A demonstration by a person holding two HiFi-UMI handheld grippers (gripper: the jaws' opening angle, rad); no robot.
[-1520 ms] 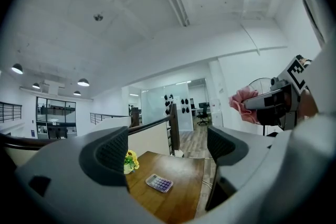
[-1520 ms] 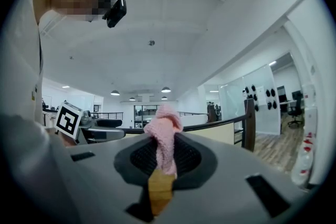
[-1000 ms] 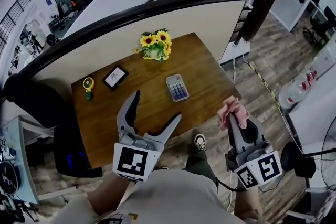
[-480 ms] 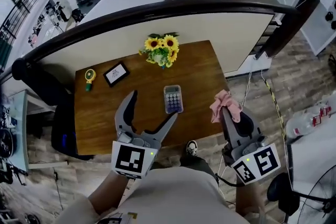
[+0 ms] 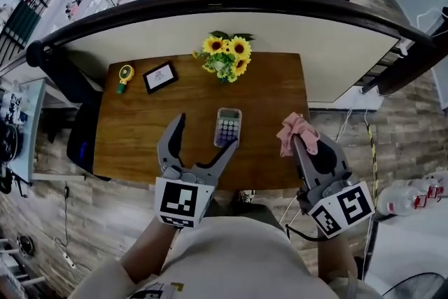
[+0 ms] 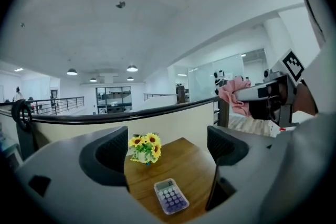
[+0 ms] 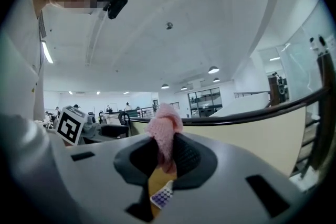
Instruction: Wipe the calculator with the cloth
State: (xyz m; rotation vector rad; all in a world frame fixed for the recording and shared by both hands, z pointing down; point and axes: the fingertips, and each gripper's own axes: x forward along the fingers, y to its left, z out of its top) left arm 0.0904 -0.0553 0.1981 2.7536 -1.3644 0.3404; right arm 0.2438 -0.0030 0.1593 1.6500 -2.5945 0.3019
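Lilac-keyed calculator (image 5: 228,127) lies flat near the middle of the wooden desk (image 5: 133,143). The left gripper (image 5: 208,131) is raised beside it, fingers spread wide and empty. To its right, the right gripper (image 5: 297,142) pinches the pink cloth (image 5: 294,128). Sunflowers (image 5: 227,56) stand behind, with what looks like a small frame (image 5: 159,77) further left.

Calculator (image 5: 229,127) lies flat; pink cloth (image 5: 290,131) in right gripper (image 5: 299,142).

The calculator (image 5: 228,127) lies at the centre of the bench (image 5: 133,136). The flowers (image 5: 225,56) stand behind it, at the rear edge; the frame (image 5: 159,77) lies to their left.
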